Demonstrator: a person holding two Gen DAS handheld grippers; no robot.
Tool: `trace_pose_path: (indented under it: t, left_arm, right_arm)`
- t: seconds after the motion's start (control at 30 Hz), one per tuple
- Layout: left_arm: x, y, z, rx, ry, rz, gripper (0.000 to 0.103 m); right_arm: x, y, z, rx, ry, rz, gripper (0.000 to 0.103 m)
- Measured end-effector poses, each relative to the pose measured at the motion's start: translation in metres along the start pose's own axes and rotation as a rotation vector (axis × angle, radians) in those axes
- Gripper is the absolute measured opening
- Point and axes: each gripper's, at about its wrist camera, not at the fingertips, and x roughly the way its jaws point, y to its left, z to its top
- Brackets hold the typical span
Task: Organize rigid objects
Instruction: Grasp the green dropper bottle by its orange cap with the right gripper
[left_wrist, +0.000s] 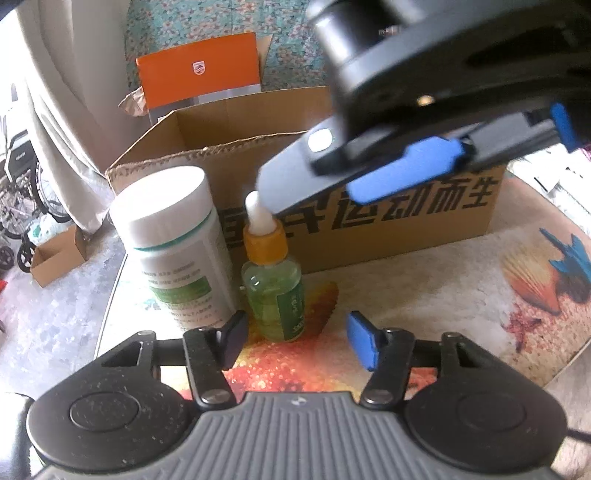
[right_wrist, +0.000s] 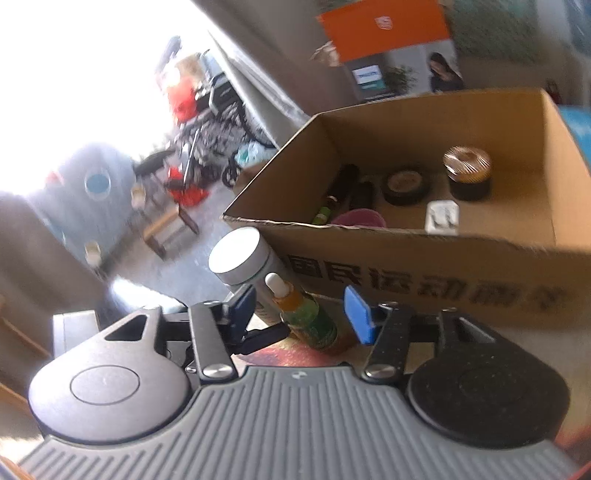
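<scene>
Dropper bottle (left_wrist: 273, 295) between open left tool (left_wrist: 295, 341) fingers.

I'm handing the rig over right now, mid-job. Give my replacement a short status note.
Left hand-held gripper: open, empty, facing the green dropper bottle.
Right hand-held gripper: open, empty, above that bottle.
On the mat in front of the cardboard box: the dropper bottle and the white-capped bottle, both upright.
Done: box already holds two dark jars, a white packet and other small items.
Left: both bottles probably still go into the box.
</scene>
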Motion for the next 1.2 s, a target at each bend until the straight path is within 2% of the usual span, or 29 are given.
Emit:
trace_pose_path:
  t: [0.17, 0.27, 0.4, 0.7, 1.07, 1.2]
  left_arm:
    - [0.008, 0.006, -0.001, -0.026, 0.009, -0.016, 0.05]
    - [0.009, 0.008, -0.001, -0.031, 0.002, -0.022, 0.048]
    - [0.011, 0.011, 0.002, -0.037, 0.003, -0.046, 0.046]
    - [0.013, -0.005, 0.008, -0.004, 0.002, -0.121, 0.045]
    - [0.025, -0.017, 0.013, 0.028, 0.009, -0.106, 0.043]
    - [0.027, -0.019, 0.017, 0.03, 0.008, -0.102, 0.033]
  right_arm:
    - [0.02, 0.014, 0.009, -0.113, 0.033, -0.01, 0.041]
    - [0.031, 0.017, 0.012, -0.141, 0.054, -0.008, 0.034]
    - [0.037, 0.017, 0.014, -0.142, 0.07, 0.0, 0.02]
    - [0.021, 0.0, 0.011, -0.095, 0.069, -0.055, 0.02]
    - [0.007, -0.015, 0.004, -0.059, 0.071, -0.086, 0.02]
    - [0.008, -0.014, 0.006, -0.05, 0.075, -0.087, 0.02]
